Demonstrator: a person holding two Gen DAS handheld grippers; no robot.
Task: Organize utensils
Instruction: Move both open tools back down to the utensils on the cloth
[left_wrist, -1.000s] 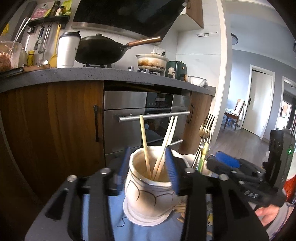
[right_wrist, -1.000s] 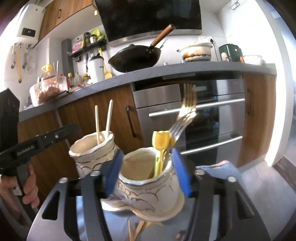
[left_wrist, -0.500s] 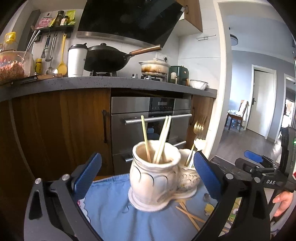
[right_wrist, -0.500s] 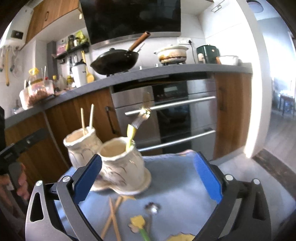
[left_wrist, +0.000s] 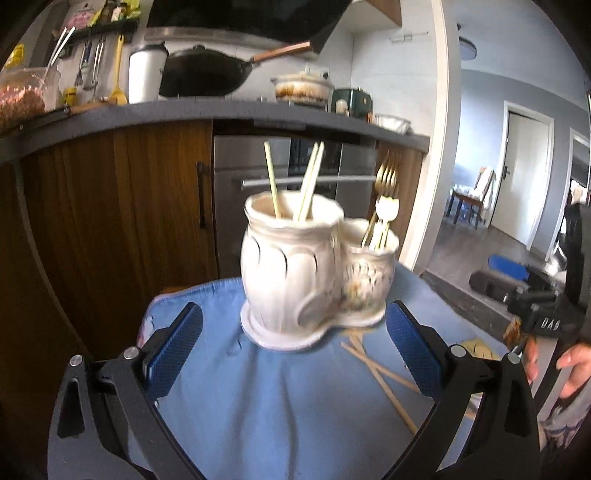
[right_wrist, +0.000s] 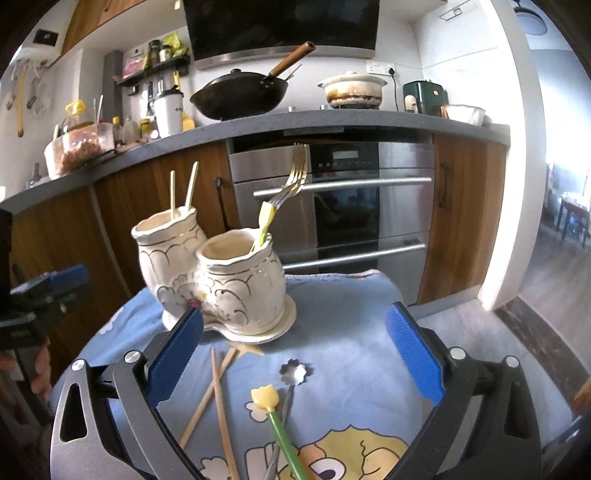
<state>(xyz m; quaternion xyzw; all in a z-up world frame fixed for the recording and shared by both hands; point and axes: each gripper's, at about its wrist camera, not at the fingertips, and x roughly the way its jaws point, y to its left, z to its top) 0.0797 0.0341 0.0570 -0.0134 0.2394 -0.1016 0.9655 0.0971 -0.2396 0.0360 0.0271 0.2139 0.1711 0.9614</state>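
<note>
One blue cloth (right_wrist: 343, 332), printed with a yellow cartoon figure, is spread over the surface under both grippers. One white ceramic utensil holder (left_wrist: 314, 273) with two joined pots on a shared base is set on the cloth, straight ahead of the left gripper (left_wrist: 293, 345) and ahead and to the left of the right gripper (right_wrist: 293, 345).

In the left wrist view, three chopsticks (left_wrist: 308, 182) are seen standing in the taller pot, and gold forks (left_wrist: 384, 192) are clustered in the lower pot; the fork count cannot be told because of blur. In the right wrist view, only two chopstick tips and one fork (right_wrist: 291, 184) with a yellow-green handle are visible above the rims.

Two loose chopsticks (right_wrist: 218, 395) are laid on the cloth between the right gripper's fingers, crossing near the holder's base. Just right of them, one utensil with a green stem and a yellow tulip-shaped end (right_wrist: 275, 413) is laid, and one small metal utensil with a flower-shaped head (right_wrist: 293, 373) is placed beside it.

The left gripper is spread wide, with blue pads on either side of the holder's base, touching nothing. The right gripper is likewise spread wide and empty, its left pad (right_wrist: 175, 354) overlapping the front of the holder's base in view; contact cannot be told.
</note>
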